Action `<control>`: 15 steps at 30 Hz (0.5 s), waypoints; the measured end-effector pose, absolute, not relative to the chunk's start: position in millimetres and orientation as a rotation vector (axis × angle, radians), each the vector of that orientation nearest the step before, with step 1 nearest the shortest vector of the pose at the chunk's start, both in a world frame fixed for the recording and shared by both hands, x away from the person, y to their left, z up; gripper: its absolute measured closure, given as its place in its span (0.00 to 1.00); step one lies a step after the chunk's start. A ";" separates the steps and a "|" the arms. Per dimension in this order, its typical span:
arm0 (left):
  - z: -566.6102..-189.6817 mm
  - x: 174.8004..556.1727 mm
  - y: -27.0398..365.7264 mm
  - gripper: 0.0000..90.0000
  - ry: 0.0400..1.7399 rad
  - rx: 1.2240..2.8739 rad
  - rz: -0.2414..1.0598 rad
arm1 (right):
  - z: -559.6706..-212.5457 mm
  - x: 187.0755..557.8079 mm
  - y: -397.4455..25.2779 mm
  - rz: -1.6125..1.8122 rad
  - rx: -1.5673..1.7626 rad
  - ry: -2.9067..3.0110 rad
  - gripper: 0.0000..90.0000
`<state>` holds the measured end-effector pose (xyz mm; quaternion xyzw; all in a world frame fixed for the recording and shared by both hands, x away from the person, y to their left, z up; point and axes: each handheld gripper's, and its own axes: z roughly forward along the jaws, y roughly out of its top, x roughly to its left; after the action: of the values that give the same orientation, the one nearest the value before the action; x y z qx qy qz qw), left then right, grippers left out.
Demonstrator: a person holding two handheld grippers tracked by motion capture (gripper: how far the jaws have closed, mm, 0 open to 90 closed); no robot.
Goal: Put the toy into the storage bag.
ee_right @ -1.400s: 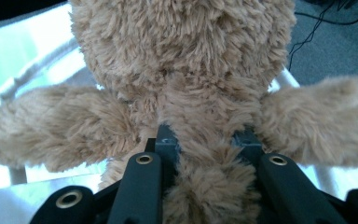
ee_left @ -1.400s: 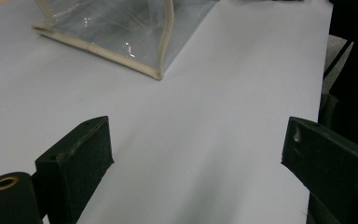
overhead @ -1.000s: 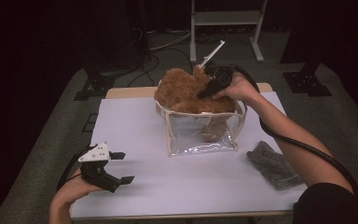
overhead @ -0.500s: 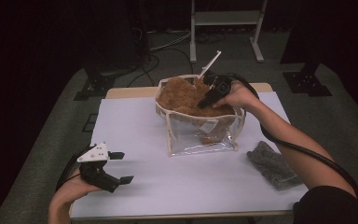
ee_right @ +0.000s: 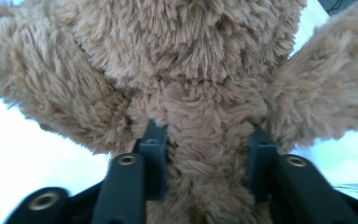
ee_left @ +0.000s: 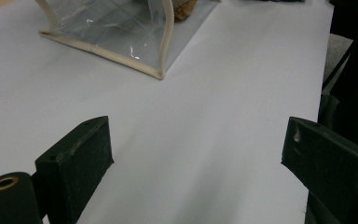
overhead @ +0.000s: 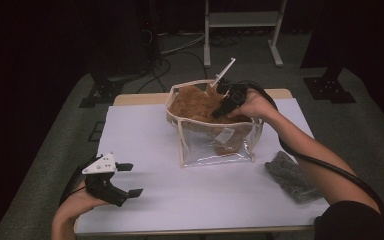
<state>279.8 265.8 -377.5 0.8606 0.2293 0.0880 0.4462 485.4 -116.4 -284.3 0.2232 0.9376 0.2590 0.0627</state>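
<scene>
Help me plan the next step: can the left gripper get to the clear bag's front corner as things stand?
Probably yes: the left gripper is open and holds nothing, with bare white table between it and the clear bag.

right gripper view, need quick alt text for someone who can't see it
The right claw grips a fluffy light-brown plush toy close up, its two black jaws pressed into the fur on either side of a narrow middle part. Two fuzzy limbs spread out to either side above the jaws, against a bright white background.
</scene>
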 end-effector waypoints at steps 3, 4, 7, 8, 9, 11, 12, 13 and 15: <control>-376.0 279.9 264.6 0.08 0.568 2.130 0.218 | -283.5 484.9 -115.9 0.795 0.666 2.824 0.57; -376.0 279.9 264.6 0.08 0.568 2.130 0.218 | -283.4 485.0 -116.0 0.801 0.660 2.823 0.56; -374.4 280.1 263.0 0.08 0.561 2.129 0.224 | -282.3 485.2 -116.5 0.814 0.669 2.816 0.51; -374.7 279.9 262.2 0.08 0.560 2.128 0.222 | -281.8 485.1 -116.3 0.815 0.667 2.815 0.49; -374.8 280.0 261.9 0.08 0.559 2.130 0.220 | -281.3 485.2 -116.0 0.823 0.660 2.811 0.48; -374.8 280.0 261.5 0.08 0.559 2.135 0.218 | -279.9 484.7 -115.1 0.830 0.665 2.805 0.47; -374.8 280.0 261.4 0.08 0.558 2.135 0.218 | -279.2 485.1 -114.7 0.834 0.662 2.802 0.46; -374.9 280.1 261.4 0.08 0.557 2.135 0.218 | -278.3 485.7 -114.5 0.846 0.667 2.799 0.44; -375.0 280.6 261.4 0.08 0.558 2.133 0.218 | -276.2 486.8 -113.7 0.876 0.676 2.795 0.44</control>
<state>280.6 261.4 -375.0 0.8613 0.2253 0.0881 0.4469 486.8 -113.7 -276.2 0.2243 0.9277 0.2907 0.0676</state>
